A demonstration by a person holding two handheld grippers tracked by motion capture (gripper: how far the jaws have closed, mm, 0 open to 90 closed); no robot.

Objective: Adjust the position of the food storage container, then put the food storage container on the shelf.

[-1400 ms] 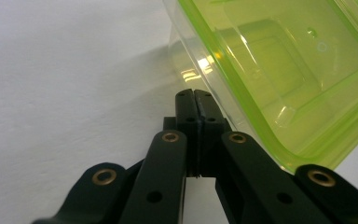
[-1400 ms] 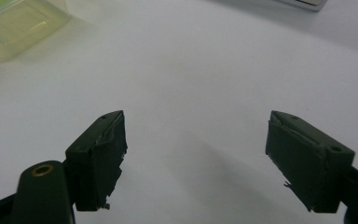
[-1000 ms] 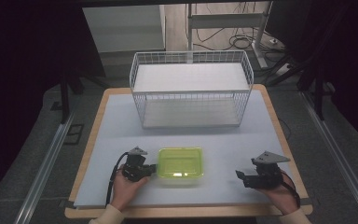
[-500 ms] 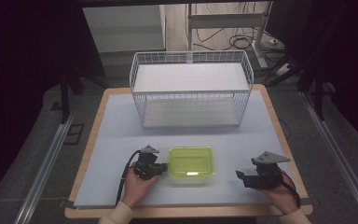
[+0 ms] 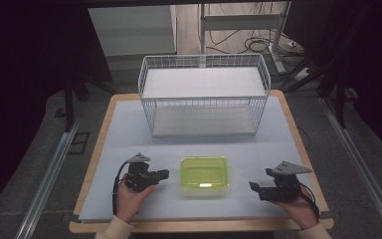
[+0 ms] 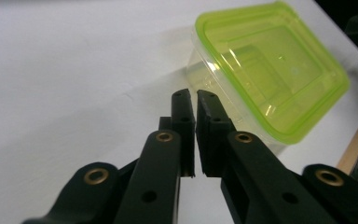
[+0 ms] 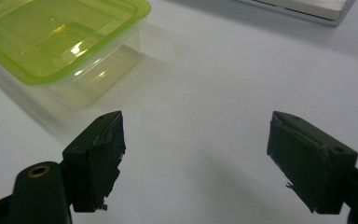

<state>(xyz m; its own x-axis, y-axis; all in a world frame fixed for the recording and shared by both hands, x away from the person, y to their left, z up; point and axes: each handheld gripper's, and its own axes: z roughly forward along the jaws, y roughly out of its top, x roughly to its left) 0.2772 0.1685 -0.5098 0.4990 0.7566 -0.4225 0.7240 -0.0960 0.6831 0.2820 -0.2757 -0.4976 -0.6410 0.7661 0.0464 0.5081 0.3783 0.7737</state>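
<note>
Because its jaws are nearly closed on nothing, the left hand-held gripper (image 5: 162,174) sits at the container's (image 5: 204,173) nine o'clock, seemingly to nudge it, while the right hand-held gripper (image 5: 254,186) waits wide at four o'clock.

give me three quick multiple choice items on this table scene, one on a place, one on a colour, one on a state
1. Where is the container?
A. inside the wire basket
B. on the table between the two tools
C. on the floor

2. What colour is its lid?
A. yellow-green
B. red
C. blue

3. How do the right tool's jaws stand?
A. shut on the lid
B. shut on nothing
C. wide open

Answers:
1 B, it sits in front of the wire basket, between the left tool and the right.
2 A, both gripper views show yellow-green.
3 C, a wide gap, nothing between.
</note>
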